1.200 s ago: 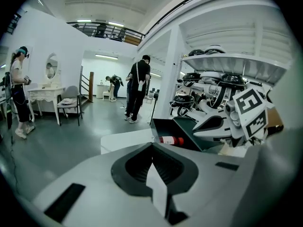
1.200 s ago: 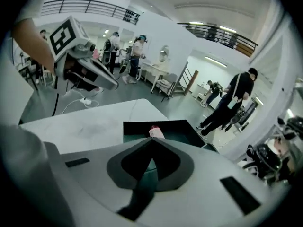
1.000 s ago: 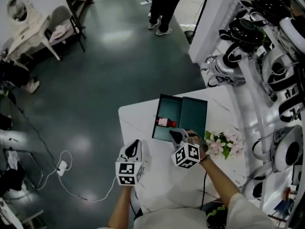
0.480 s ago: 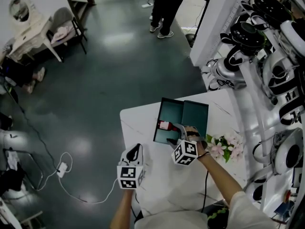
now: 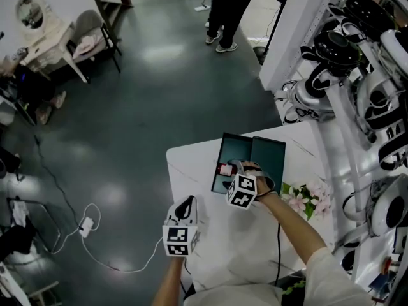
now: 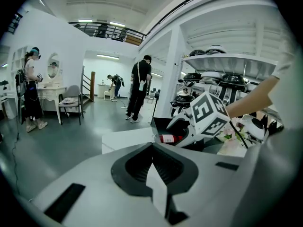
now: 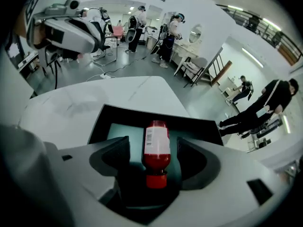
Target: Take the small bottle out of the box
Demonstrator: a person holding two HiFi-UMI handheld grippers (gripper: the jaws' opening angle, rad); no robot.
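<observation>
Over the white table's [image 5: 191,171] near edge, the left gripper [image 5: 187,203] is held with jaws pressed together, empty. Beyond it, the right gripper's [image 7: 154,150] jaws are opening around the small red-capped bottle [image 7: 156,138], untouched, lying on its side inside the open dark box [image 7: 108,115].

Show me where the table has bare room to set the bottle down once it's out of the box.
Bare table lies between the box and the table's left edge, and on the near side, between the left gripper and the person's right forearm. Crowded right of the box: flowers and white machine parts.
</observation>
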